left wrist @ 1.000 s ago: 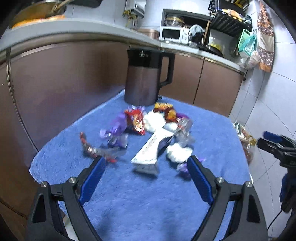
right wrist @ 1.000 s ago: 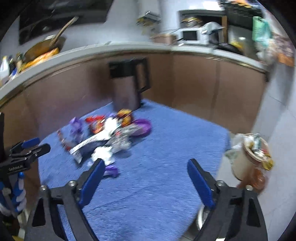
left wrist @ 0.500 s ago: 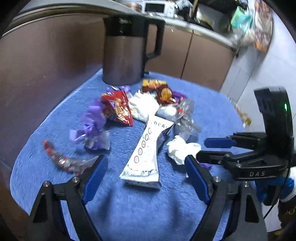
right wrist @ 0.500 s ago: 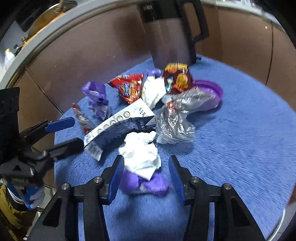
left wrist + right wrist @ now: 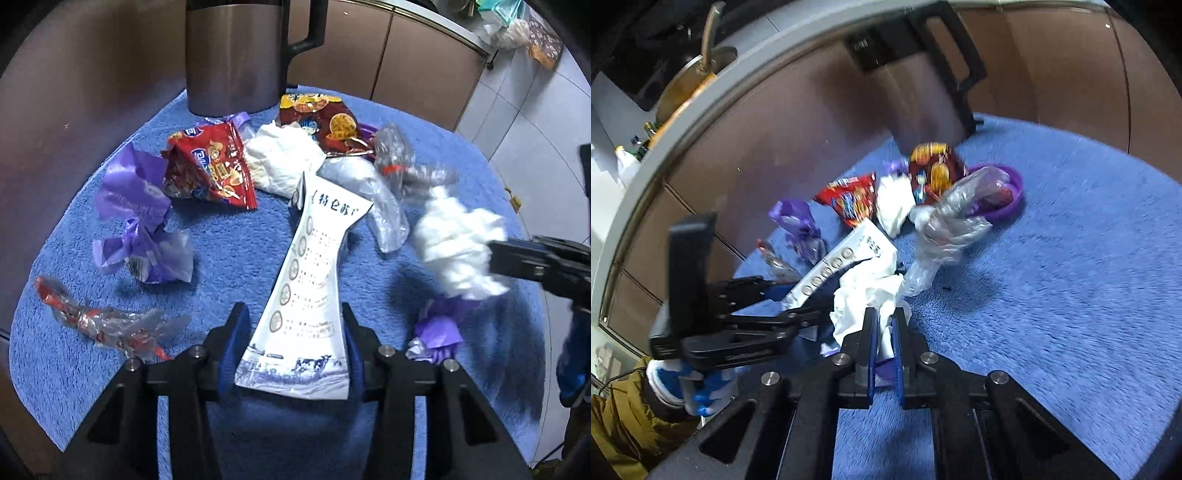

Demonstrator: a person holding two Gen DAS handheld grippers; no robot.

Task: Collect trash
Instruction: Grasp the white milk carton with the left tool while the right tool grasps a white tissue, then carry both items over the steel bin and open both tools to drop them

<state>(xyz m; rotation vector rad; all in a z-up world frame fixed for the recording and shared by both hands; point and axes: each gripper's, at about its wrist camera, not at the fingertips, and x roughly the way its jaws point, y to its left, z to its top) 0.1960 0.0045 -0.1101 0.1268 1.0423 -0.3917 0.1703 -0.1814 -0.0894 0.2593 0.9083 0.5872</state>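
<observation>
pinching the crumpled tissue, right gripper is clamped on it to lift; left gripper jaws just closing round the white carton, pads touching.

- Bare blue terry towel lies open on the right.
- Tall steel kettle and brown cabinet doors block the far edge.
- Crumpled wrappers crowd the middle.

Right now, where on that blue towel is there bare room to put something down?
The blue towel is bare right of the purple bowl. It is crowded from the kettle down to the milk pouch.
</observation>
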